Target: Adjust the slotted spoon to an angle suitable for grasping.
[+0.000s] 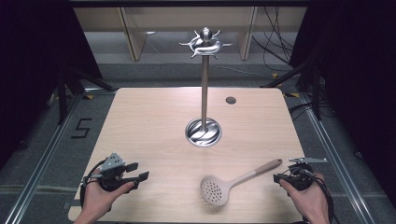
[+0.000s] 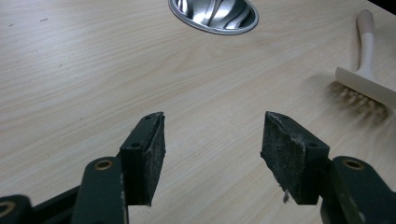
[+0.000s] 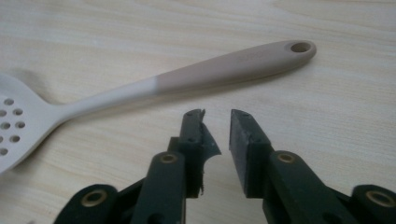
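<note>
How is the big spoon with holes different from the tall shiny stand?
The beige plastic slotted spoon lies flat on the light wooden table; the silver metal utensil stand rises upright from its round base. The spoon is matte and two-toned, pale bowl and tan handle; the stand is mirror-shiny. The spoon's bowl has small holes; the stand ends in curved hooks at its top. Both are long, slim kitchen things, and no tool touches either.

matt beige plastic skimmer point(image 1: 233, 181), glossy metal stand point(image 1: 204, 93), smooth pale wood table point(image 1: 140, 121).
</note>
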Motion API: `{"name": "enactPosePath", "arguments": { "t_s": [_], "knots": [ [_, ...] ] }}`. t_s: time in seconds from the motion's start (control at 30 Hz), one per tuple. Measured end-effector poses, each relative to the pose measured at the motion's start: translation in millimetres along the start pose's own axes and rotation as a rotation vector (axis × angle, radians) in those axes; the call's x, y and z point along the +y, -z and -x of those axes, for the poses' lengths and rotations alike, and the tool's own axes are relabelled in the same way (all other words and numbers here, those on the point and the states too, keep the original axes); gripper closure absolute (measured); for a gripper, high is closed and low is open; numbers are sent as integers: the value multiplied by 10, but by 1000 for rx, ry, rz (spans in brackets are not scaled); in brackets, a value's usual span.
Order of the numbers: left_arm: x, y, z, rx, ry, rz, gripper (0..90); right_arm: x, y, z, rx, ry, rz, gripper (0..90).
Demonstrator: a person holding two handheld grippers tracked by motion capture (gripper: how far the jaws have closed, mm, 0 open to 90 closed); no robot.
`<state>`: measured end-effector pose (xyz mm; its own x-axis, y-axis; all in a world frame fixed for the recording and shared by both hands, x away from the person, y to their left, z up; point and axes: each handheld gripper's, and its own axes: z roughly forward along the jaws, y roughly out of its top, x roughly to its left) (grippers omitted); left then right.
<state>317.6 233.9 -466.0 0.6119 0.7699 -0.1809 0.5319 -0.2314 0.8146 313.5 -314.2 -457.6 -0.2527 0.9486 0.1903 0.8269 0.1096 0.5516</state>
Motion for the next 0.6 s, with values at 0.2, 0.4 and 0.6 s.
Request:
{"name": "enactPosePath", "arguments": {
  "t_s": [0.2,0.4,0.6],
  "knots": [
    [3,6,4,2,1,9,390,8,-33,16,-7,-91,-51,648],
    [6,-1,14,-2,-4,7,390,35,-64,39,-14,-19,-72,688],
    [17,-5,20,-9,-22,-6,390,119,-38,-46,-39,67,-50,900]
  ]
}}
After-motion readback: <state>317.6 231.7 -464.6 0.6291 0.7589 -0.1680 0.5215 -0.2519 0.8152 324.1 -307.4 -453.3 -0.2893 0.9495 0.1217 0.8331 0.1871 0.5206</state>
